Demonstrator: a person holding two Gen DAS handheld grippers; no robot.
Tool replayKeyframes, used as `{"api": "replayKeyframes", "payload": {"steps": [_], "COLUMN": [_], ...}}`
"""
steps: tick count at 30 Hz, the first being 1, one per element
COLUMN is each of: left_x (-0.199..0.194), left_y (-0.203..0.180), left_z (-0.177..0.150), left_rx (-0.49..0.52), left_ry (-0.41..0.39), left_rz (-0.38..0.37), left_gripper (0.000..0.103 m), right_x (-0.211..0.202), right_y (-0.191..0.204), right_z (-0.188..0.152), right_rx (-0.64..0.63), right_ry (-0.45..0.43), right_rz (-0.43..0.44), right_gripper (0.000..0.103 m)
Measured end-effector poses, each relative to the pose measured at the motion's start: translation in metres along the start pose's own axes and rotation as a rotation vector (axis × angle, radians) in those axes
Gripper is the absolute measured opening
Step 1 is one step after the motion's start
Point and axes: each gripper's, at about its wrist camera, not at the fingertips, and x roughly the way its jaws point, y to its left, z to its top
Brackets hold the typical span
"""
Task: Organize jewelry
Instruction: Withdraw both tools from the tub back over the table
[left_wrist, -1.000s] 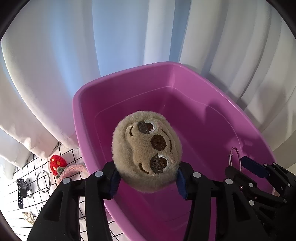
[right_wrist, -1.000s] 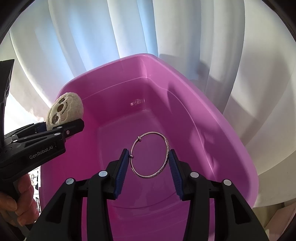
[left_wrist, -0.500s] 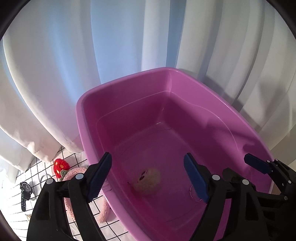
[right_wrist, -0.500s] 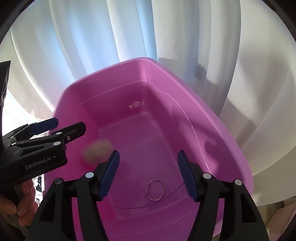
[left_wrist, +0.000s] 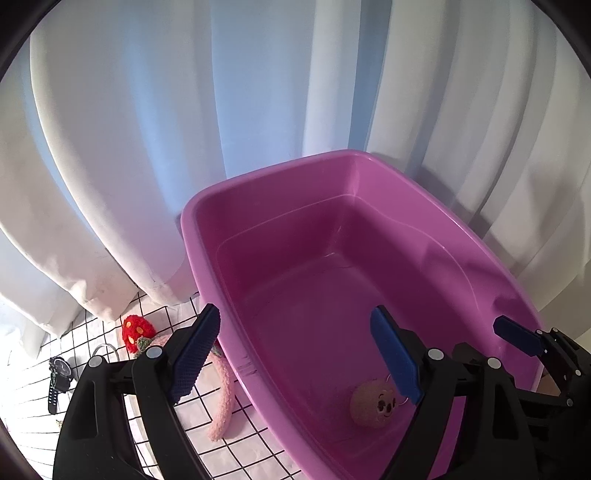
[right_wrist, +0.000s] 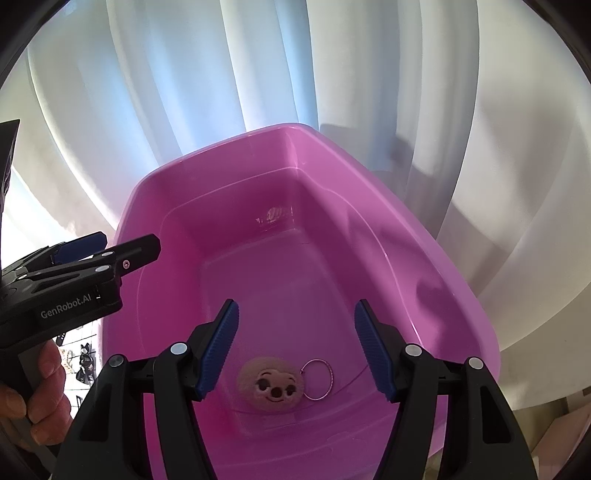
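Observation:
A round tan plush face (right_wrist: 271, 387) lies on the floor of the pink plastic bin (right_wrist: 125, 229), and a thin silver bangle (right_wrist: 318, 380) rests against its right side. My right gripper (right_wrist: 297, 308) hangs open above them, nothing between its blue pads. My left gripper (left_wrist: 295, 317) hovers over the bin's (left_wrist: 188, 236) left rim; its jaws are opening and hold nothing. In the left wrist view the plush (left_wrist: 373, 404) shows beside the right pad, which hides most of the bangle.
Left of the bin, on the grid-patterned cloth, lie a red strawberry clip (left_wrist: 136, 330), a pink fuzzy headband (left_wrist: 221, 406), a black watch (left_wrist: 57, 376) and a silver ring (left_wrist: 105, 349). White curtains (left_wrist: 258, 110) hang behind. A hand (right_wrist: 33, 398) holds the left gripper.
Both grippers opened. The plush dropped from the left one and the bangle from the right one into the bin, where both now lie still. Both views pulled back slightly.

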Motion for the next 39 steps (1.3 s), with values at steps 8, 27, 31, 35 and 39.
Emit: {"api": "replayKeyframes", "payload": {"steps": [8, 27, 31, 35, 39], "left_x": [-0.013, -0.044, -0.051, -0.058, -0.066], "left_y": [0.007, 0.041, 0.052, 0.065, 0.079], "left_z": [-0.003, -0.017, -0.02, -0.028, -0.037], "left_rx": [-0.006, -0.061, -0.075, -0.1, -0.123], "left_ry": [-0.016, -0.045, -0.052, -0.056, -0.06], "left_rz": [0.018, 0.052, 0.066, 0.079, 0.098], "left_gripper": [0.082, 0.082, 0.083, 0.084, 0.085], "right_x": [-0.007, -0.02, -0.021, -0.022, -0.021], "right_y": [0.006, 0.039, 0.051, 0.065, 0.08], "right_z": [0.0, 0.0, 0.001, 0.002, 0.003], "right_rx": [-0.006, -0.037, -0.049, -0.067, -0.083], "right_ry": [-0.012, -0.042, -0.044, -0.051, -0.056], "right_rz": [0.006, 0.043, 0.058, 0.078, 0.108], "right_gripper": [0.062, 0.062, 0.062, 0.064, 0.066]}}
